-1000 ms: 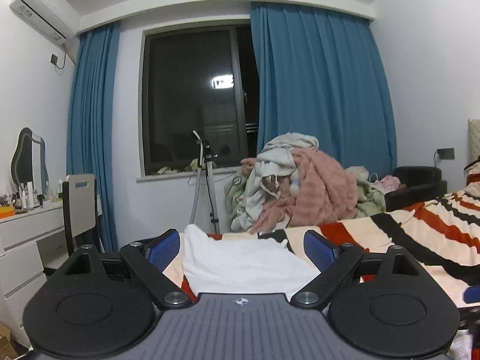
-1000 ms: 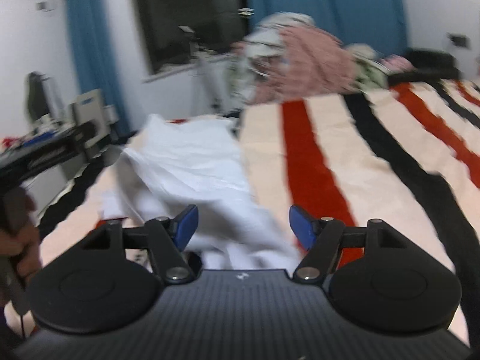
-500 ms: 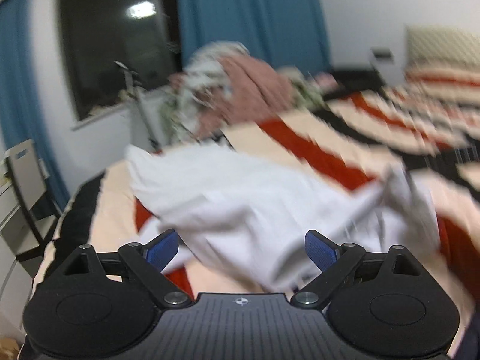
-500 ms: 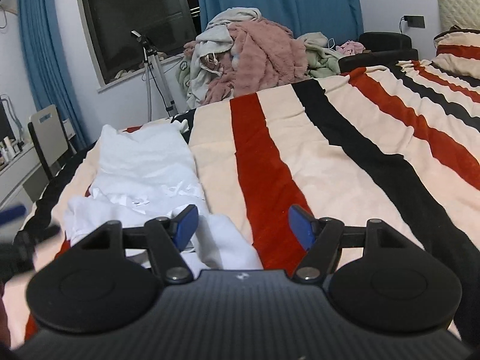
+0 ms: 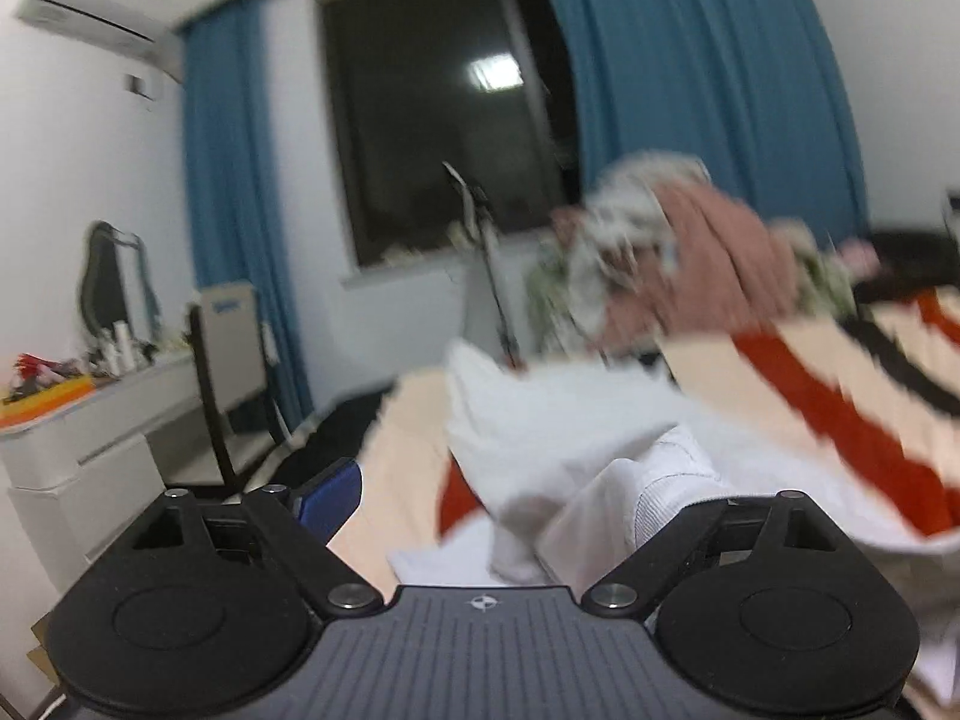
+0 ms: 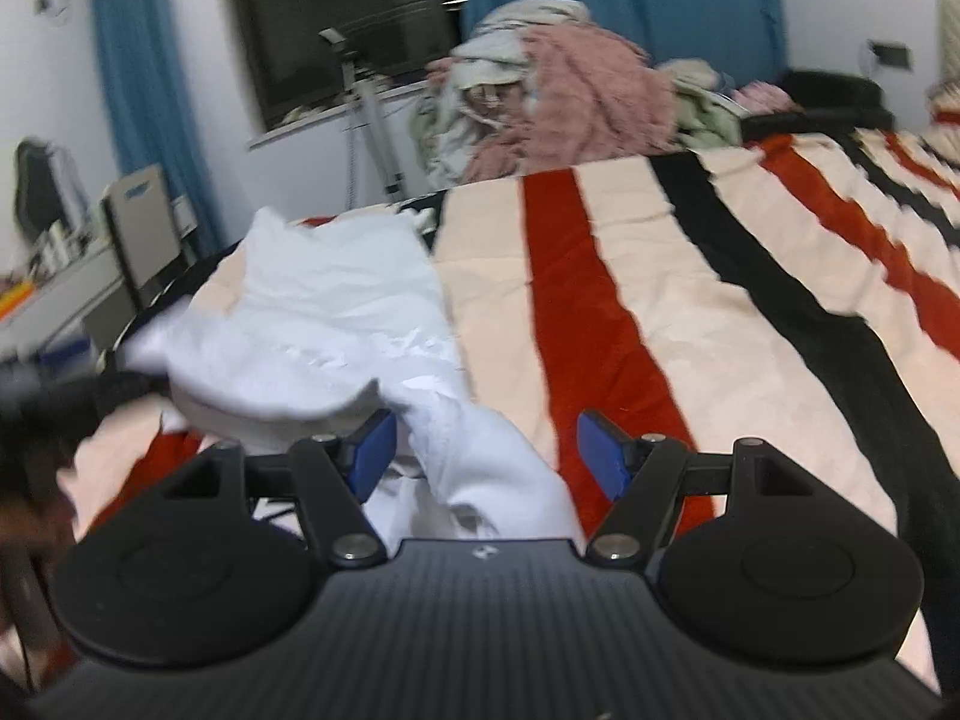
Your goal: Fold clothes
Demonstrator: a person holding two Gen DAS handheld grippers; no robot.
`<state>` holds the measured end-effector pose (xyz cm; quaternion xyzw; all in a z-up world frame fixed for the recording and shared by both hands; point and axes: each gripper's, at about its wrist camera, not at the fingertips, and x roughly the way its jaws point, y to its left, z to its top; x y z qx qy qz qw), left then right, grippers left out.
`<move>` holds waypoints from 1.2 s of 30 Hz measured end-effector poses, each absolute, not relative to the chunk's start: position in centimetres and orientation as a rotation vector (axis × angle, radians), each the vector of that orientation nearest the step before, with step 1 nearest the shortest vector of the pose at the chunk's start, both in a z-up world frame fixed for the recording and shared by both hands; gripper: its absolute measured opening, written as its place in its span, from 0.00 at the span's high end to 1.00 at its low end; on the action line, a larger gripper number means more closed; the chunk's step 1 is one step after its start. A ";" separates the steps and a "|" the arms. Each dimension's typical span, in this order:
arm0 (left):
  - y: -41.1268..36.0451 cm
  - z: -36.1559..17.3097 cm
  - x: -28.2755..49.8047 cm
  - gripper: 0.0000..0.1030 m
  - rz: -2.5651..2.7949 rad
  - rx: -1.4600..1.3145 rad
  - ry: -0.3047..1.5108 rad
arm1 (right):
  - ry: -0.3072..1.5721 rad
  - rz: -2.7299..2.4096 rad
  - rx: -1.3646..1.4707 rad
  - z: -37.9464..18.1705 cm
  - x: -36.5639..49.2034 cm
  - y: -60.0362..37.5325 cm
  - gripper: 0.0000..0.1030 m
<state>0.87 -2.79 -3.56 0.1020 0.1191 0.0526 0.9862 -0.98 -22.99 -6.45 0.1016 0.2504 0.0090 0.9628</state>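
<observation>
A white garment [image 6: 336, 324] lies crumpled on the striped bed cover [image 6: 690, 300], toward its left side. It also shows in the left wrist view [image 5: 570, 438]. My right gripper [image 6: 486, 450] is open, with a sleeve of the garment running between its fingers. My left gripper [image 5: 516, 498] is open; a white cuff [image 5: 672, 480] lies over its right finger and hides that pad. The left gripper appears blurred at the left edge of the right wrist view [image 6: 66, 390], beside the garment's left edge.
A heap of pink and pale clothes [image 6: 558, 90] is piled at the far end of the bed. A tripod [image 6: 372, 114] stands by the window. A white dresser [image 5: 90, 420] and a chair [image 5: 228, 360] stand left of the bed.
The left gripper has swung up and left, so the window and dresser are in view again, and the white cuff now drapes its right finger. The right gripper has dipped toward the garment.
</observation>
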 end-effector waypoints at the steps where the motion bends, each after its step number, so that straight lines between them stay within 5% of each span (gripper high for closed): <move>1: -2.5 -3.0 0.4 0.12 0.115 0.189 0.210 | 0.502 0.040 0.185 -6.4 -1.0 -22.5 0.33; 9: -2.3 0.0 -2.2 0.12 0.095 0.135 0.098 | 0.461 0.107 0.019 -5.2 -1.2 -18.2 0.33; 17: -2.3 1.5 -5.4 0.12 0.077 0.084 0.015 | 0.399 -0.097 0.274 -1.6 -0.2 -18.5 0.33; 27: -0.5 3.5 -7.6 0.12 0.045 -0.028 0.023 | 0.612 -0.228 0.438 -3.7 -2.3 -22.9 0.33; 30: -0.1 3.8 -7.9 0.12 0.039 -0.030 0.024 | 0.649 -0.243 0.425 -4.0 -2.8 -23.5 0.22; 36: 0.6 4.3 -8.4 0.12 0.021 -0.061 0.036 | 0.473 -0.313 0.325 0.6 -4.4 -24.3 0.22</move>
